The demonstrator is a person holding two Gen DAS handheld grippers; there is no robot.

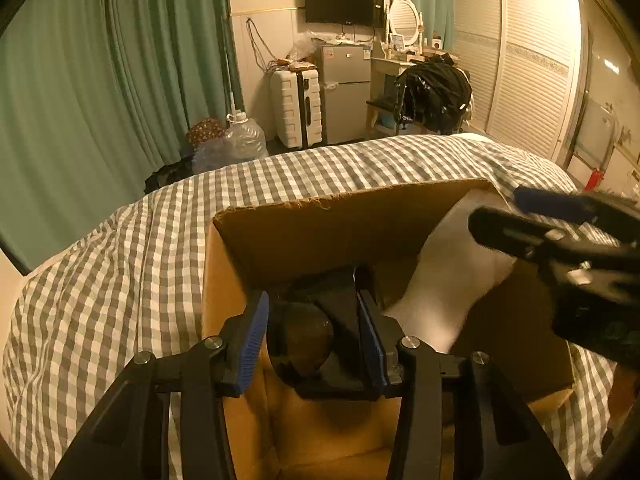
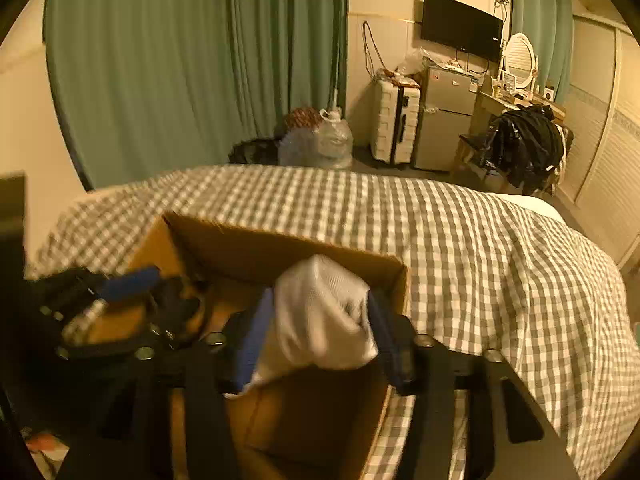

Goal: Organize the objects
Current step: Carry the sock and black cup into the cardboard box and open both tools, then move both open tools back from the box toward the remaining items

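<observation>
An open cardboard box (image 1: 320,224) sits on the checked bed; it also shows in the right wrist view (image 2: 248,248). My left gripper (image 1: 314,332) is inside the box, its blue pads shut on a black object (image 1: 320,344) with a dark rounded part. My right gripper (image 2: 316,320) is over the box's right side, shut on a white cloth (image 2: 320,312). In the left wrist view the right gripper (image 1: 560,224) comes in from the right and the white cloth (image 1: 452,280) hangs into the box. The left gripper (image 2: 120,300) shows blurred at the left of the right wrist view.
The bed has a grey and white checked cover (image 1: 120,280). Beyond it are green curtains (image 1: 100,80), a large water bottle (image 1: 244,140), a white suitcase (image 1: 296,108), a small fridge (image 1: 346,92), a chair piled with black clothes (image 1: 436,92) and a wardrobe (image 1: 532,72).
</observation>
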